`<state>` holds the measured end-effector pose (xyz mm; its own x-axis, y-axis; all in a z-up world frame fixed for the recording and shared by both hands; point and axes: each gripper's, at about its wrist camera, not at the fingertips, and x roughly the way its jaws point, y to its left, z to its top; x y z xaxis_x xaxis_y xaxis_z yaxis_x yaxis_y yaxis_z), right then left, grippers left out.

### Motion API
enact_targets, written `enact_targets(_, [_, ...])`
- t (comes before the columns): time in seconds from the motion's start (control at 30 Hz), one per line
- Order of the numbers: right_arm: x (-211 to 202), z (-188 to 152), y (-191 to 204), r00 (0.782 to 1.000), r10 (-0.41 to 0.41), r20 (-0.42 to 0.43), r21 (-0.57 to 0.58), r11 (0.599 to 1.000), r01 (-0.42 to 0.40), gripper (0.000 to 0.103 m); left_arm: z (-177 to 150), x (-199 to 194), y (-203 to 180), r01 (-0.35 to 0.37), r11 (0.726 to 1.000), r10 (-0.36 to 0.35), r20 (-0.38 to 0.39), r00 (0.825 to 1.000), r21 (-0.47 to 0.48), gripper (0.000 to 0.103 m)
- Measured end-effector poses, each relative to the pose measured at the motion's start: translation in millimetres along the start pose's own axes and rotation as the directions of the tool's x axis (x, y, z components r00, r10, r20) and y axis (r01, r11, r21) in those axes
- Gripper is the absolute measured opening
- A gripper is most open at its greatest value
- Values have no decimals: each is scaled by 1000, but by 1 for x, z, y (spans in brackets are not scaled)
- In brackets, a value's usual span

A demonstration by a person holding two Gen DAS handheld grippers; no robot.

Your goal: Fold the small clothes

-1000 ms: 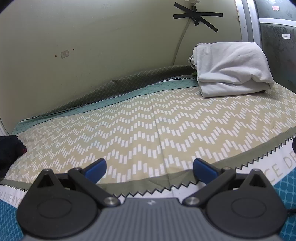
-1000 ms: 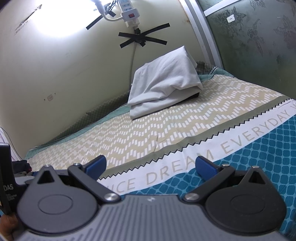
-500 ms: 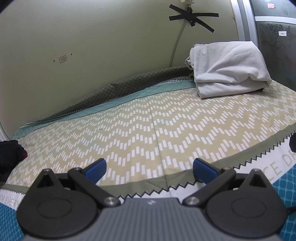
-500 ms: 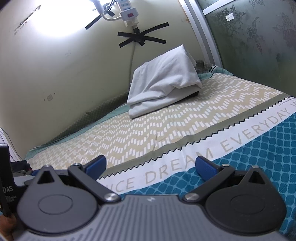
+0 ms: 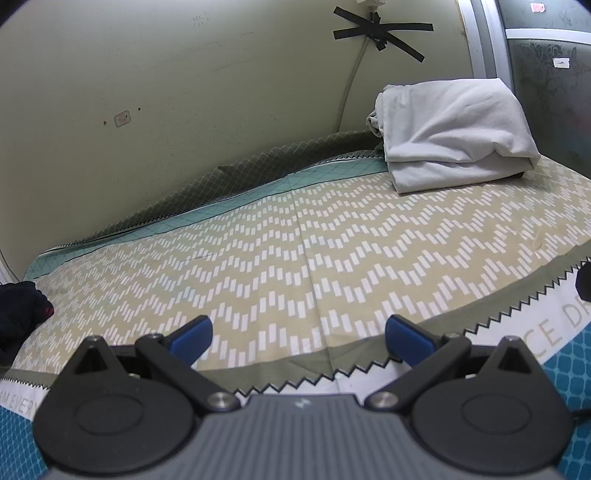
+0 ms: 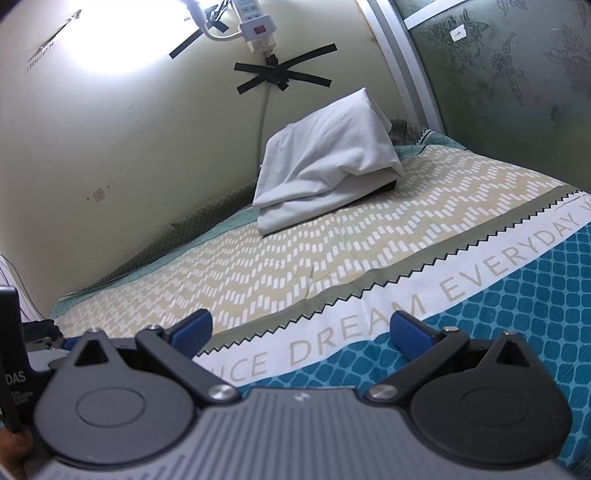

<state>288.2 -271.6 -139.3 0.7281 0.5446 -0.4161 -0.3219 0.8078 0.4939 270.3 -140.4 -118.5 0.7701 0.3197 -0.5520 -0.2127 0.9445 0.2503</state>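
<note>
A dark crumpled garment (image 5: pixel 18 314) with a bit of red lies at the far left edge of the bed in the left wrist view; a dark sliver of it shows at the left in the right wrist view (image 6: pixel 44 326). My left gripper (image 5: pixel 299 334) is open and empty, hovering over the patterned bedsheet (image 5: pixel 332 251). My right gripper (image 6: pixel 301 330) is open and empty over the sheet's lettered band (image 6: pixel 369 325). Neither touches any cloth.
A folded white cloth pile (image 5: pixel 454 136) sits at the bed's far right corner by the wall, also in the right wrist view (image 6: pixel 328 162). A power strip (image 6: pixel 256 27) and a taped cable hang on the wall. A glass panel (image 6: pixel 517 74) bounds the right.
Both grippers have shifted only slightly; the left view has drifted a little so the white pile sits lower right. Both stay open and empty.
</note>
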Motion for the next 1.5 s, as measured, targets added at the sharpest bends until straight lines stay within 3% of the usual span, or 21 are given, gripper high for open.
enact_targets(1.5, [1, 0, 0, 1000, 5, -2, 1, 1000, -5, 97, -5, -3, 2, 3, 999, -4, 15, 1000, 46, 103])
